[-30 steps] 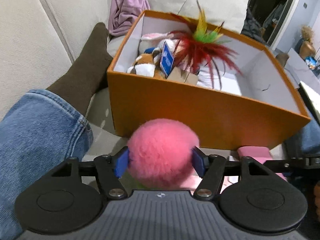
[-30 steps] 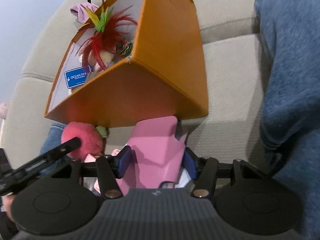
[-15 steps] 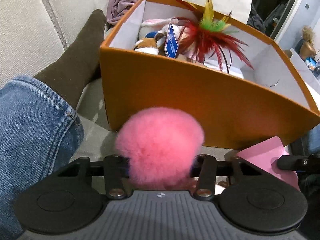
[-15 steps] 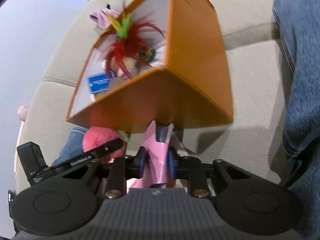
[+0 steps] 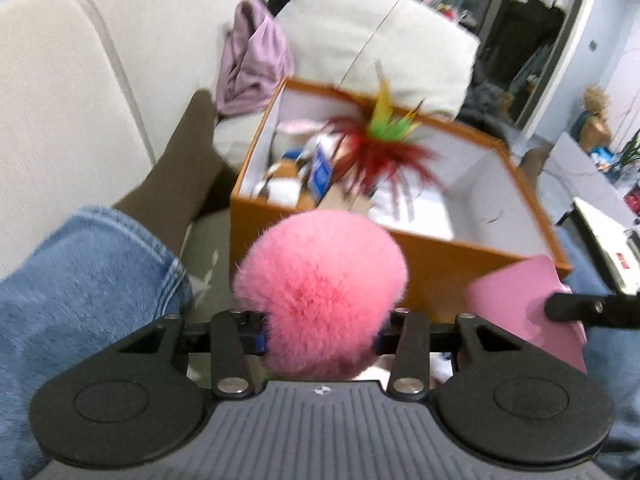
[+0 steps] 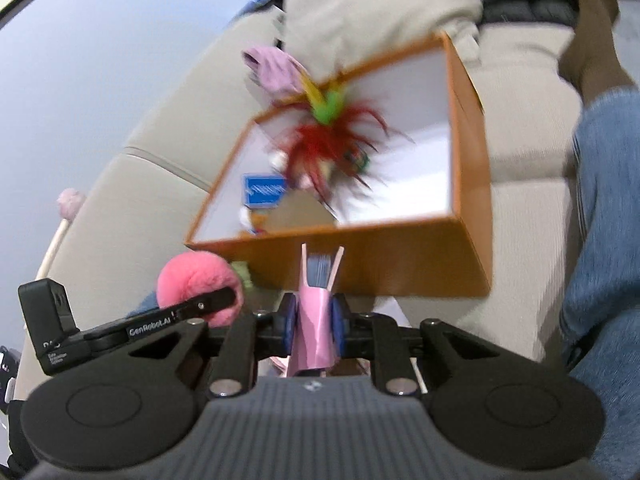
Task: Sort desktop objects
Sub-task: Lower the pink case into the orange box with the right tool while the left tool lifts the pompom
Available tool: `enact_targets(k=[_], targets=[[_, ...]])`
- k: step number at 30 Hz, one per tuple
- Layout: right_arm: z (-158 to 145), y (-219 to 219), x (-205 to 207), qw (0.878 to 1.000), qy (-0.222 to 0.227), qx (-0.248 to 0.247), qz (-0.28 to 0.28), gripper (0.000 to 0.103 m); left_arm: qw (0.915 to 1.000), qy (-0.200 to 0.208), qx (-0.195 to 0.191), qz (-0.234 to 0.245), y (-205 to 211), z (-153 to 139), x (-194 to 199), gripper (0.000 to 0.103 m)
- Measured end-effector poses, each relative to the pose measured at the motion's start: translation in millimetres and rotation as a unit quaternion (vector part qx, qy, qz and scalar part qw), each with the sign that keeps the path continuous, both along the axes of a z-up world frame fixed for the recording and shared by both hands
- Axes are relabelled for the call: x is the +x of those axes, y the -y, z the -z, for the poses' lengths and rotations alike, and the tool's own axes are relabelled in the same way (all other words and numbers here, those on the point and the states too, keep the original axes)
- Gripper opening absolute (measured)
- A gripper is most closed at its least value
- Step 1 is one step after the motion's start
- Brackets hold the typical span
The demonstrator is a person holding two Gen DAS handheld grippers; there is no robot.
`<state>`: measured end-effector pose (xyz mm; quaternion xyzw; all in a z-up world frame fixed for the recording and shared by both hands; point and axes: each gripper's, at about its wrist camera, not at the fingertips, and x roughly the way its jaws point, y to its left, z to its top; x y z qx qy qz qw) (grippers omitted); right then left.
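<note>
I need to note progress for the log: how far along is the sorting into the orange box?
Done: a feather toy and plush items already lie in the orange box. In hand: the left gripper holds a pink pompom, the right gripper a folded pink card. Left: dropping both in.

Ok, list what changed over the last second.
Left gripper closed on the pink pompom and lifted it. Right gripper pinched the pink booklet, folding it narrow, jaws closing further, and raised it. The orange box and its toys stayed put.
</note>
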<state>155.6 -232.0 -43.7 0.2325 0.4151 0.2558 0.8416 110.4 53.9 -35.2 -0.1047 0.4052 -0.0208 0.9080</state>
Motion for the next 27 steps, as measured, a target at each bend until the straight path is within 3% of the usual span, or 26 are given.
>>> enact_targets(k=[5, 9, 13, 18, 27], targets=[[-42, -6, 16, 0.999, 0.047, -0.001, 0.004, 0.02, 0.9993, 0.033, 0.003, 0.017, 9, -32, 0, 0.049], [-58, -14, 46, 0.997, 0.067, -0.016, 0.028, 0.02, 0.9981, 0.056, 0.002, 0.024, 8, -52, 13, 0.049], [-40, -28, 85, 0.996, 0.042, -0.054, 0.051, 0.02, 0.9975, 0.066, 0.008, 0.026, 7, -60, 35, 0.049], [-6, -40, 129, 0.997, -0.012, -0.046, 0.058, 0.019, 0.9981, 0.058, 0.002, 0.023, 4, -53, 59, 0.049], [18, -42, 152, 0.995, -0.051, -0.037, 0.073, 0.017, 0.9979, 0.056, -0.014, 0.031, -2, -41, 80, 0.049]])
